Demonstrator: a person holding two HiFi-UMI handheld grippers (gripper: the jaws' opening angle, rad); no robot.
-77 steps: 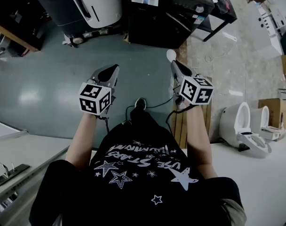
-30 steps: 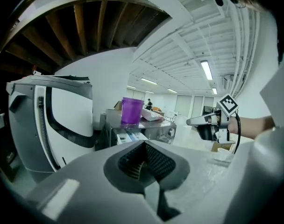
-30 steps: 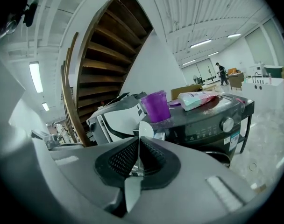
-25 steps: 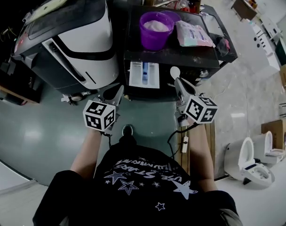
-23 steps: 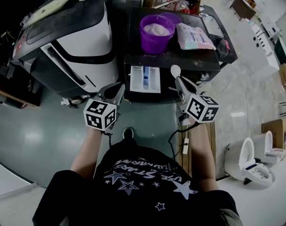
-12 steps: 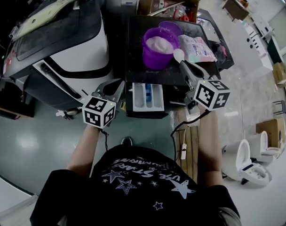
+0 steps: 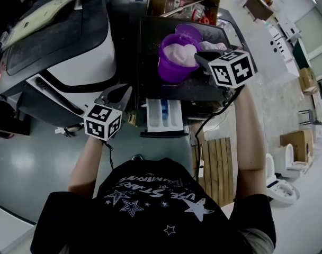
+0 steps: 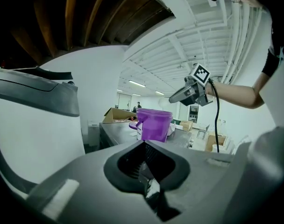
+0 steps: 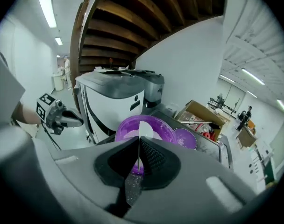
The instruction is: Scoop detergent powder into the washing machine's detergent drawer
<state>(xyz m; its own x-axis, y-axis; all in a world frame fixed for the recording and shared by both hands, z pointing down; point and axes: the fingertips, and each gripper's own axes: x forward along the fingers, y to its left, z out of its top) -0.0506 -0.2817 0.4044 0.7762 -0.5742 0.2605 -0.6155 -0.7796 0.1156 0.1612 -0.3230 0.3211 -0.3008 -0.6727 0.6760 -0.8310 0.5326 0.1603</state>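
Observation:
A purple bucket [image 7: 177, 62] of white detergent powder stands on a black table [image 7: 150, 41], next to the washing machine [image 7: 60, 46]. The white detergent drawer [image 7: 163, 115] with a blue compartment sticks out open below the table's front edge. My right gripper [image 7: 202, 60] hangs over the bucket's right rim, shut on a thin white spoon [image 9: 139, 157] whose bowl is above the powder in the bucket [image 9: 123, 127]. My left gripper [image 7: 118, 95] is left of the drawer, shut with nothing in it [image 8: 145, 146]. The bucket [image 8: 154, 124] and right gripper [image 8: 184, 93] show ahead of it.
A purple lid [image 7: 188, 32] and a powder bag [image 7: 211, 45] lie on the table behind the bucket. A cardboard box [image 7: 185, 1] stands at the back. A wooden pallet [image 7: 219, 165] and toilets [image 7: 280, 179] are on the floor at the right.
My right gripper has moved forward with the spoon, from beside the drawer to over the bucket. The left gripper has stayed left of the drawer. The view has moved closer to the table.

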